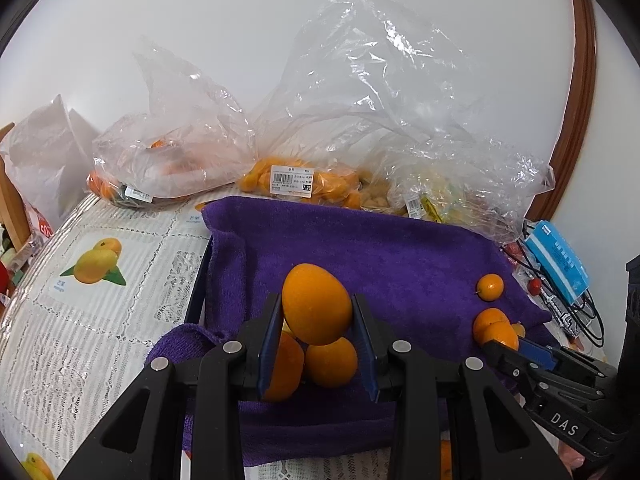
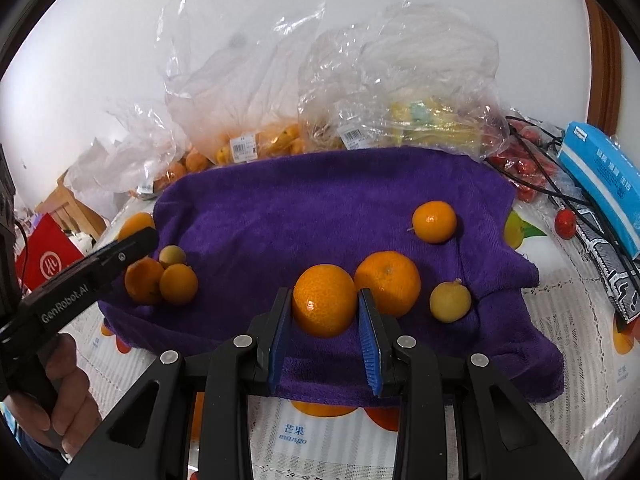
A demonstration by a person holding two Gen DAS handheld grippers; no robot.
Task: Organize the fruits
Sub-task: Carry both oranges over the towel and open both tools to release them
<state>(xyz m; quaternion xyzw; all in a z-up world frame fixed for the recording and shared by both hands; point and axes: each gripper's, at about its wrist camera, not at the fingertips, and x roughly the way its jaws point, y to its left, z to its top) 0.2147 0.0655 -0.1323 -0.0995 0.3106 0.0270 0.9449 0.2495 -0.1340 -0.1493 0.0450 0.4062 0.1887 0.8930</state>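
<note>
Blue-padded black jaws of the left gripper (image 1: pixel 316 332) are pressed against both sides of a large egg-shaped orange fruit (image 1: pixel 316 304), holding it just above two smaller round oranges (image 1: pixel 331 361) on the purple terry towel (image 1: pixel 400 256). Only the left wrist view shows this grip closely; in the right wrist view the left gripper (image 2: pixel 132 246) comes in from the left edge, a person's hand (image 2: pixel 60 396) round its handle, its tip over a small cluster of oranges (image 2: pixel 160 278).

That view shows the right gripper (image 2: pixel 325 320) clamped on a round glossy orange (image 2: pixel 324 300), which sits low on the towel's near part and touches a bigger orange (image 2: pixel 388 282) to its right. A pale yellow fruit (image 2: pixel 450 302) lies just beside that one, and a small orange with a stem (image 2: pixel 434 222) farther back, apart.

Behind the towel, crumpled clear plastic bags (image 1: pixel 360 120) of orange and yellow produce stand against the white wall. A blue carton (image 2: pixel 600 184) lies at the right on the fruit-printed tablecloth (image 1: pixel 100 264).
</note>
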